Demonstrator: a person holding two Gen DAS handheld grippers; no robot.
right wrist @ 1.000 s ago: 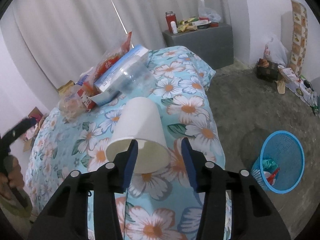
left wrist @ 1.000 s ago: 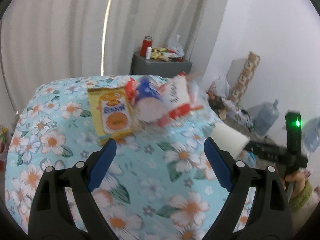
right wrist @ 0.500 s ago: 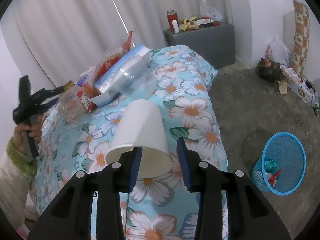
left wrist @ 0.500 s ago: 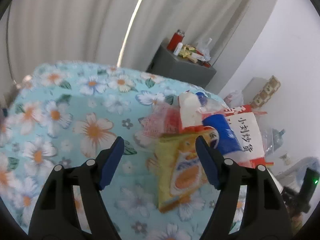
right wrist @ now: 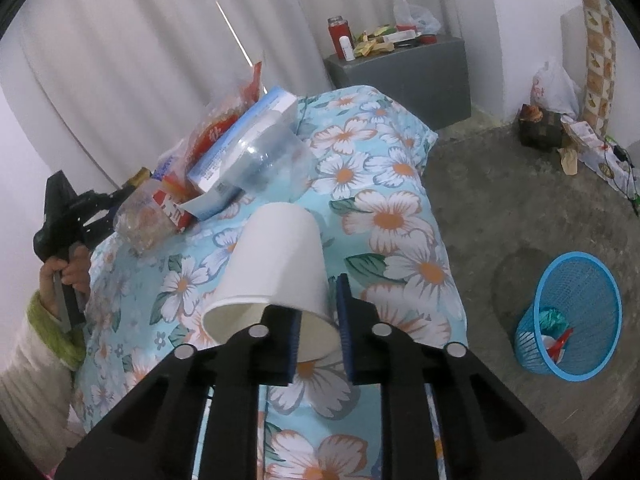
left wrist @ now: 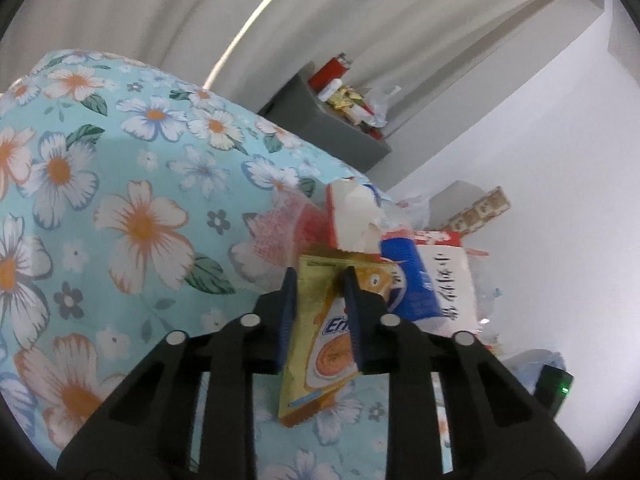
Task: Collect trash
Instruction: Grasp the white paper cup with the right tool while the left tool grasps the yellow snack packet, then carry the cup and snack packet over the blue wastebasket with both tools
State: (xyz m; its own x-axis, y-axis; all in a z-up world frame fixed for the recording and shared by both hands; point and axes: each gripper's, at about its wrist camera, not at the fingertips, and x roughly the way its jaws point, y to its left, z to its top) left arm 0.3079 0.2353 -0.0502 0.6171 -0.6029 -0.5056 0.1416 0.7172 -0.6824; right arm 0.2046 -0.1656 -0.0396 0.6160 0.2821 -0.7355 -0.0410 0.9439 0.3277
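Here the yellow snack packet [left wrist: 320,344] lies at the near edge of a heap of wrappers on the flowered bedspread [left wrist: 120,200], and the left gripper [left wrist: 320,300] has just been closing on it: its blue pads [left wrist: 289,300] sit nearly together and pinch the packet's upper part from both sides. Just behind the packet are a torn red and white carton [left wrist: 352,220] and a blue and white pack [left wrist: 416,284]. Further along the bed a white paper cup [right wrist: 276,264] lies on its side, mouth toward the camera. The right gripper [right wrist: 318,320] has also just been closing, and its narrow jaws clamp the cup's rim wall, one finger inside the mouth and one outside. Beyond the cup lie a clear plastic bottle [right wrist: 268,168] and a light blue box [right wrist: 244,136]. On the floor to the right stands a blue mesh bin [right wrist: 576,312] with some rubbish in it
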